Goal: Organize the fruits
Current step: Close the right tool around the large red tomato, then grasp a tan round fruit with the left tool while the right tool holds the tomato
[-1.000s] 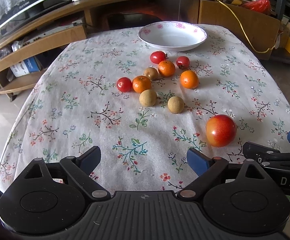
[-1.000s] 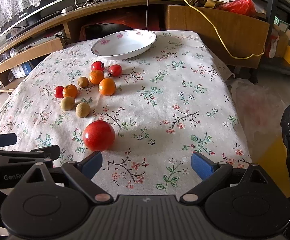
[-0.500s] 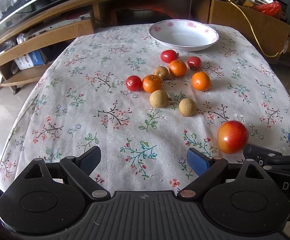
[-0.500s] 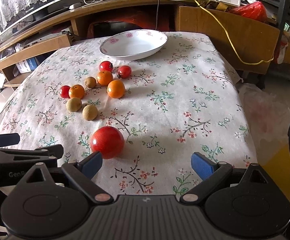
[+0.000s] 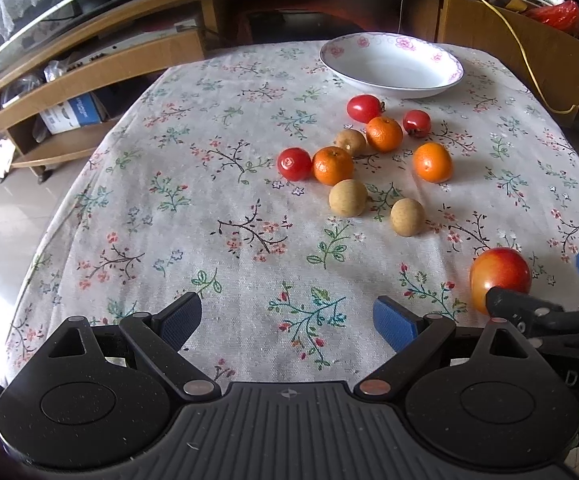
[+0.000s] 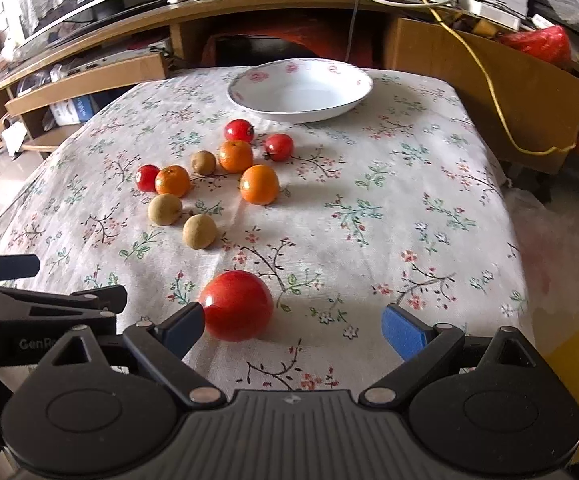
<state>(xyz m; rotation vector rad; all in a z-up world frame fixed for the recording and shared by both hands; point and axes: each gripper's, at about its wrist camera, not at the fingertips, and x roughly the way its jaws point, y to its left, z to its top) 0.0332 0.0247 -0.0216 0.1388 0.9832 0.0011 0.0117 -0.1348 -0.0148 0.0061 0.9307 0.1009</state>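
Observation:
A red apple (image 6: 236,306) lies on the flowered tablecloth near the front, just ahead of my right gripper's left finger; it also shows in the left wrist view (image 5: 499,275). Farther back lie three oranges (image 6: 259,184), three small red tomatoes (image 6: 238,130) and three brown longans (image 6: 199,231) in a loose cluster. An empty white plate (image 6: 245,98) with pink flowers stands at the far edge. My right gripper (image 6: 293,330) is open and empty. My left gripper (image 5: 287,318) is open and empty, to the left of the apple.
The table (image 5: 169,200) drops off at the left, right and front edges. A wooden TV stand (image 6: 89,76) with shelves stands behind it, a wooden panel (image 6: 489,80) with a yellow cable at the back right.
Both grippers have moved forward and slightly left over the table. The apple now sits closer to my right gripper's left finger. No fruit has moved.

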